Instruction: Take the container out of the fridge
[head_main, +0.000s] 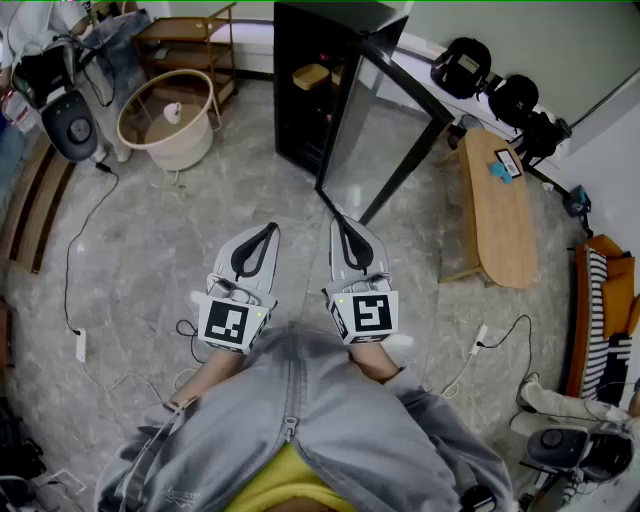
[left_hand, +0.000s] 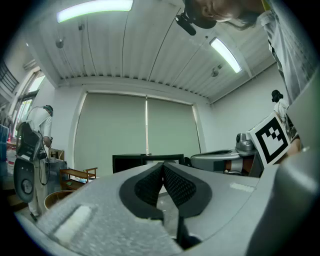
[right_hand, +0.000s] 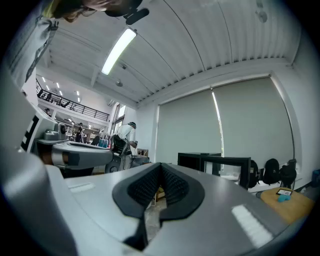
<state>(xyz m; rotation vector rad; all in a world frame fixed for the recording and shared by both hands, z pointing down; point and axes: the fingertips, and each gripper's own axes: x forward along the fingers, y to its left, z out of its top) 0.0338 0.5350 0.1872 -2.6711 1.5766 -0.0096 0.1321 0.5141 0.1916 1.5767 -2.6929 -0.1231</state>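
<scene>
The person stands on the grey stone floor (head_main: 150, 250) facing a black fridge (head_main: 300, 110) at the far middle of the room, well apart from it. Its glass door (head_main: 385, 135) is open, swung out toward the near right. The container (head_main: 312, 76) (a tan, boxy shape, too small to make out in detail) sits on an upper shelf inside the fridge, with neither gripper anywhere near it.

The left gripper (head_main: 269, 229) and the right gripper (head_main: 338, 222) are held side by side just in front of the person's grey jacket (head_main: 300, 420), both pointing toward the fridge. In the left gripper view the ribbed black fingers (left_hand: 149, 186) are closed together, tips meeting, with nothing between them. In the right gripper view the fingers (right_hand: 142, 187) are likewise pressed together and empty.

To the left of the fridge a round cream basket (head_main: 168, 122) stands on the floor. To the right a low wooden counter (head_main: 500, 230) carries a small blue item (head_main: 498, 171) at its far end
</scene>
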